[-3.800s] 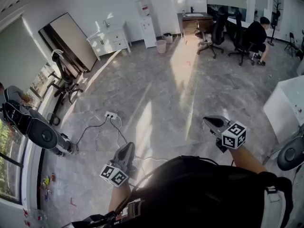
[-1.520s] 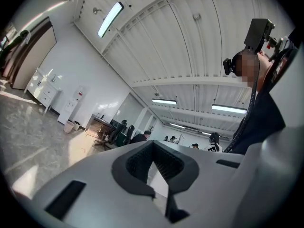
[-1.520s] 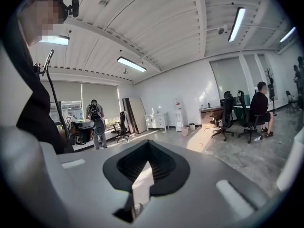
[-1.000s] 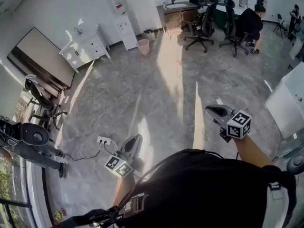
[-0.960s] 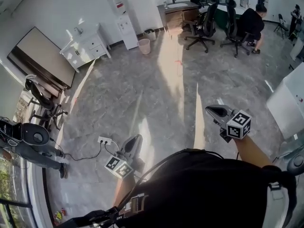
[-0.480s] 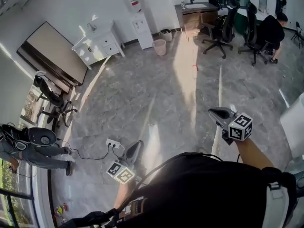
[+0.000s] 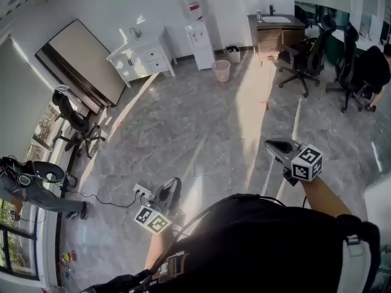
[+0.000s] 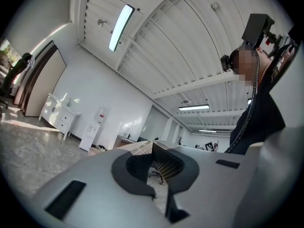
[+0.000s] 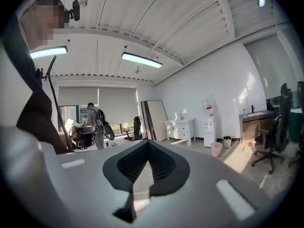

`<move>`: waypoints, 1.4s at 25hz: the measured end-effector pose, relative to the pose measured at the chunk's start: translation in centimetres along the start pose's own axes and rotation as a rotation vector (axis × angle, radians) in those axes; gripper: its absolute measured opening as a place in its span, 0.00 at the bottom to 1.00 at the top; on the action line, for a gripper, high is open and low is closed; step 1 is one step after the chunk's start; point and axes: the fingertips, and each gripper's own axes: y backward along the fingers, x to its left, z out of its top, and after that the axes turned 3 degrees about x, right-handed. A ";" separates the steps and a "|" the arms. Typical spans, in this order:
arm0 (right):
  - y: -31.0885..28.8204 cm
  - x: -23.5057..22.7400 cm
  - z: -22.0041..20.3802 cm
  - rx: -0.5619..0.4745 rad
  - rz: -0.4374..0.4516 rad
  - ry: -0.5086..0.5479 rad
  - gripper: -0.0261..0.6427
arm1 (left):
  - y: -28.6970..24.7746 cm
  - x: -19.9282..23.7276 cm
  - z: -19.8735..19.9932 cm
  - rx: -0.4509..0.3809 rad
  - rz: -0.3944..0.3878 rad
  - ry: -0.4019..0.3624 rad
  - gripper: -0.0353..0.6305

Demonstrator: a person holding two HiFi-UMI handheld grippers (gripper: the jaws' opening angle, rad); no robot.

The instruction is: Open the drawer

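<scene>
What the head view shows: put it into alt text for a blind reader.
A person holds the left gripper and right gripper, both shut and empty, over a grey marble floor. A white drawer cabinet stands far off at the back wall, beside a water dispenser.

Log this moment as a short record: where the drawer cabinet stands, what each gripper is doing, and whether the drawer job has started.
place: open room with a grey marble floor
drawer unit: white cabinet at the far side, drawers look closed, well away from both grippers
beside it: water dispenser, pink bin
left gripper: jaws together, nothing between them
right gripper: jaws together, nothing between them
task: not yet begun, cabinet untouched
</scene>
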 end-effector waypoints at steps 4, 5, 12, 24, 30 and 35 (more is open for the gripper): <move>-1.1 -5.3 0.9 0.013 0.023 0.001 0.04 | -5.5 0.4 0.1 -0.002 0.003 -0.002 0.05; -1.6 -6.3 1.0 0.016 0.026 -0.001 0.04 | -6.5 0.7 0.0 0.004 0.002 -0.001 0.05; -7.0 -11.5 1.3 0.036 0.018 -0.014 0.04 | -12.3 7.0 0.6 0.019 -0.023 0.027 0.05; -21.8 -18.2 7.8 -0.002 -0.157 -0.015 0.04 | -21.7 24.7 9.6 0.052 -0.202 -0.004 0.05; -29.6 -19.1 8.8 -0.006 -0.177 -0.018 0.04 | -23.2 33.1 12.4 0.063 -0.230 -0.006 0.05; -33.5 -21.4 8.1 0.031 -0.162 -0.041 0.04 | -24.1 36.8 12.5 0.060 -0.197 0.014 0.05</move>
